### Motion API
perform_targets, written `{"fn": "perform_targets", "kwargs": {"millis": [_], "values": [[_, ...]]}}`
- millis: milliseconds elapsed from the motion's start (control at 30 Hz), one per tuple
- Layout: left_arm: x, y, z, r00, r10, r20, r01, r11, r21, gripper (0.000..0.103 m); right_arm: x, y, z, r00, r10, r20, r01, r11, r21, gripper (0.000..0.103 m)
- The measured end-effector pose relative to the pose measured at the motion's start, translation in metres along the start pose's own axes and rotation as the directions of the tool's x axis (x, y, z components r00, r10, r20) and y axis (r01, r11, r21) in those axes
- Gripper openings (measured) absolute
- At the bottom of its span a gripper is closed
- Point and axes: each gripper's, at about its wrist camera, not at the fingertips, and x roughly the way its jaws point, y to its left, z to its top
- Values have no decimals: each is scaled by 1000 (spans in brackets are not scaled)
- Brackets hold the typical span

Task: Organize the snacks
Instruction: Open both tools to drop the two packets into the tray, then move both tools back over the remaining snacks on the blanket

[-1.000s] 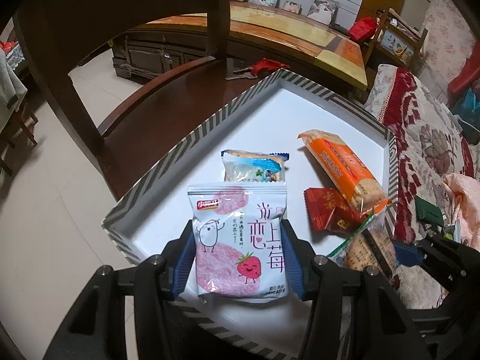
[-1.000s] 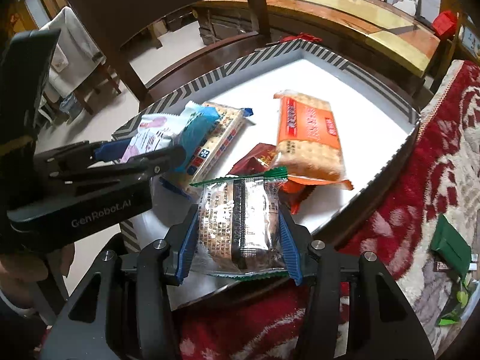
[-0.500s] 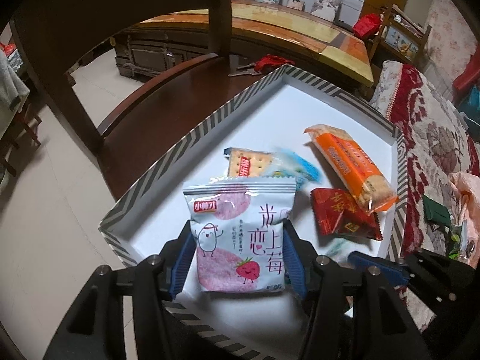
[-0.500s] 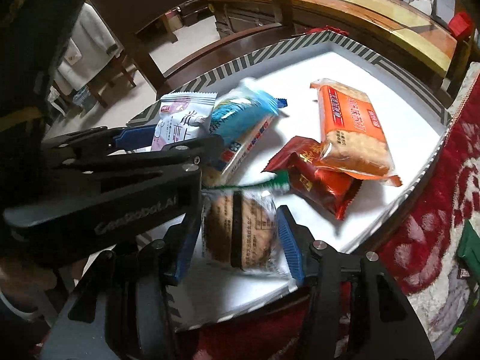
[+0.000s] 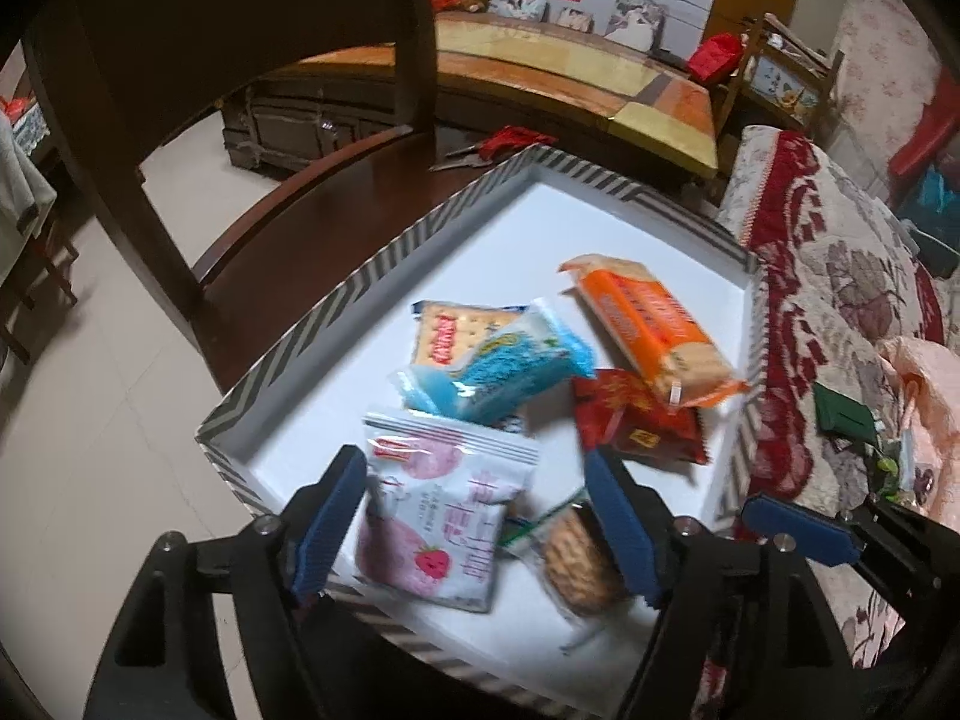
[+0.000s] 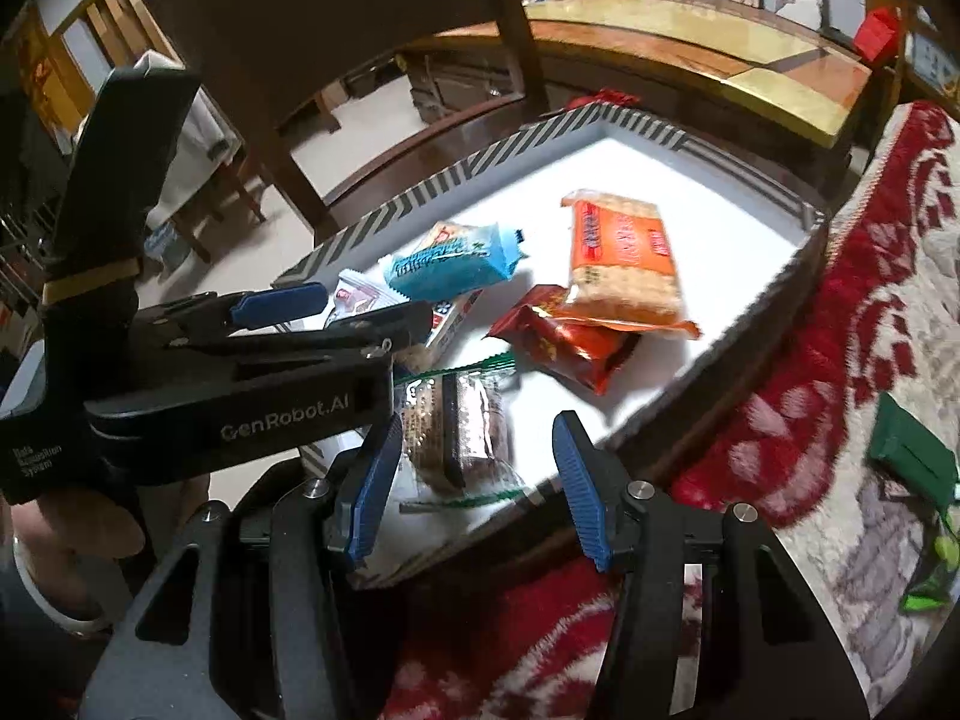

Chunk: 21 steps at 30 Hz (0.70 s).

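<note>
A white tray with a striped rim (image 5: 336, 300) (image 6: 468, 165) holds several snacks. My left gripper (image 5: 474, 516) is open above its near edge; the pink strawberry packet (image 5: 438, 516) lies loose between its fingers on the tray. My right gripper (image 6: 474, 480) is open at the tray's near rim; the clear green-edged biscuit pack (image 6: 456, 426) (image 5: 576, 558) lies in the tray just ahead of it. Farther in lie a blue packet (image 5: 510, 366) (image 6: 450, 264), a cracker pack (image 5: 450, 330), a red packet (image 5: 636, 420) (image 6: 564, 342) and an orange biscuit pack (image 5: 654, 330) (image 6: 618, 258).
The tray rests on a dark wooden chair seat (image 5: 312, 216), with the chair back (image 5: 180, 90) on the left. A red floral blanket (image 5: 828, 312) (image 6: 810, 360) lies to the right with a green packet (image 6: 912, 450) on it. A long wooden table (image 5: 570, 78) stands behind.
Both grippers have opened and let go: the pink packet and the biscuit pack now lie in the tray. The blue packet has shifted on top of the cracker pack.
</note>
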Motion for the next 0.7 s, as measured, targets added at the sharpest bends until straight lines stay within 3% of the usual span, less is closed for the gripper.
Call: {"fn": "perform_targets", "kwargs": {"millis": [300,700], "values": [[-14,-46,-9,998,-65,-5,65,994,85,82,-36,-28,-24,998,-47,45,44,996,72,52],[-19,-120,-30,990,-131,-50,139,967,215,82,-89,-99,-77,987,-137,80,115,965,235,52]]}}
